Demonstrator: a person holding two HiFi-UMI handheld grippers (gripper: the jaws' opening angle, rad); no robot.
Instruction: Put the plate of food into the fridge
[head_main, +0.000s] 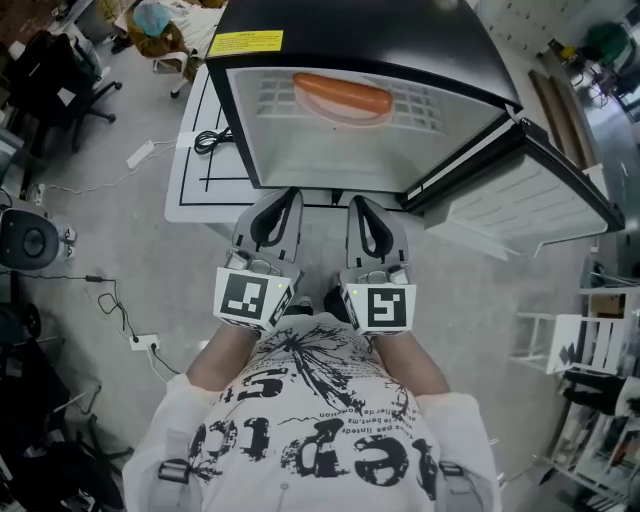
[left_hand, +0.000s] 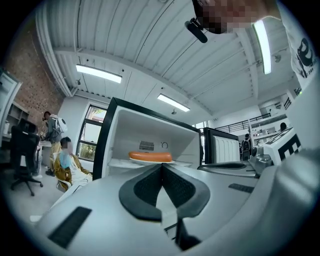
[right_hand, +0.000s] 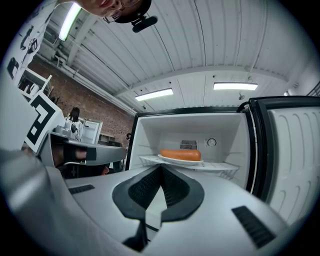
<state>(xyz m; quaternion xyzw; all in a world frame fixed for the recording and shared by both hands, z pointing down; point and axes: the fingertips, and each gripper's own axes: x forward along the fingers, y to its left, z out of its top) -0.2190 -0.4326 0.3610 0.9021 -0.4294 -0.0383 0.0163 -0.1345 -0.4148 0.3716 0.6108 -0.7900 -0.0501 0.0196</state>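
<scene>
An orange sausage (head_main: 341, 94) lies on a white plate (head_main: 346, 117) on the wire shelf inside the open fridge (head_main: 300, 35). The same sausage (left_hand: 150, 156) shows in the left gripper view and again as the sausage (right_hand: 180, 155) on its plate (right_hand: 180, 161) in the right gripper view. My left gripper (head_main: 288, 196) and right gripper (head_main: 357, 204) are side by side just in front of the fridge opening, apart from the plate. Both are shut with nothing between their pads.
The fridge door (head_main: 520, 190) stands swung open at the right. A white low platform (head_main: 200, 170) with a black cable sits left of the fridge. A power strip (head_main: 142, 345) and cables lie on the floor at left. A seated person (left_hand: 67, 165) is far off left.
</scene>
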